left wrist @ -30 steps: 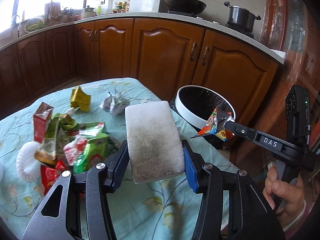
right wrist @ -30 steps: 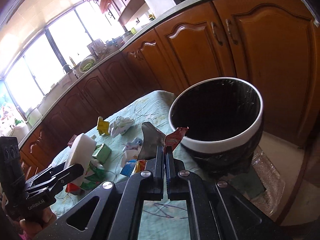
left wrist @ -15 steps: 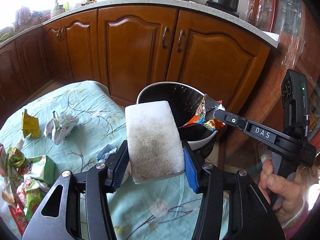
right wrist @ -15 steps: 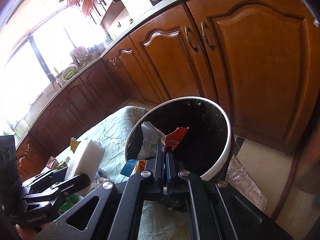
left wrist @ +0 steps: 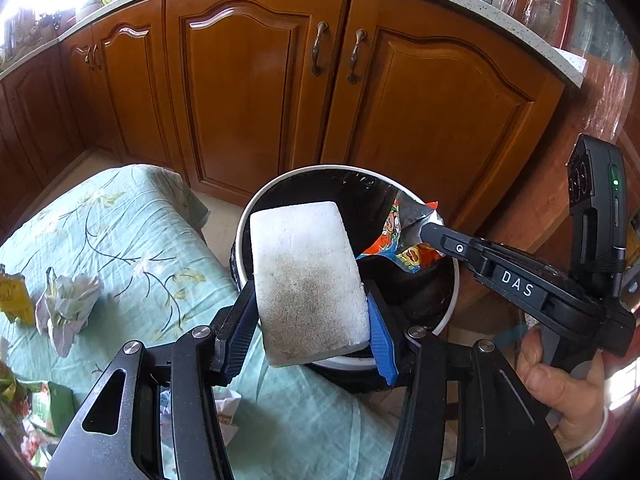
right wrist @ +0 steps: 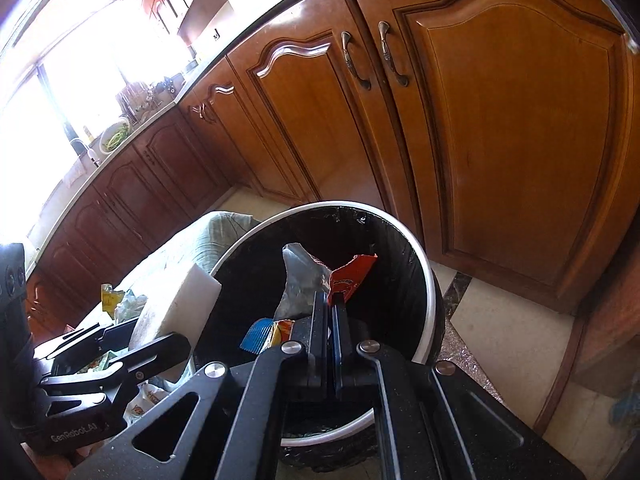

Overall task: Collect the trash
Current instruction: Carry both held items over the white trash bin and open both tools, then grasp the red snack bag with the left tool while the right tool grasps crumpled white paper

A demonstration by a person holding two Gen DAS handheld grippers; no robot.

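Observation:
My left gripper (left wrist: 308,308) is shut on a dirty white foam block (left wrist: 306,280), which hangs over the near rim of the round white-rimmed bin (left wrist: 454,292) with a black liner. The right gripper (right wrist: 330,300) is shut on an orange snack wrapper (right wrist: 350,276) held above the bin's (right wrist: 428,272) mouth. In the left wrist view the wrapper (left wrist: 404,240) and the right gripper (left wrist: 430,230) come in from the right, with a hand below. The right wrist view shows the foam block (right wrist: 176,304) at the bin's left edge.
A table with a green flowered cloth (left wrist: 120,232) lies left of the bin. On it are a crumpled paper (left wrist: 66,312), a yellow wrapper (left wrist: 14,300) and green packets (left wrist: 44,404). Wooden cabinet doors (left wrist: 256,92) stand close behind the bin.
Both grippers have moved from above the table to over the bin, carrying the foam block and the wrapper. The trash pile has slid off to the left of the left wrist view.

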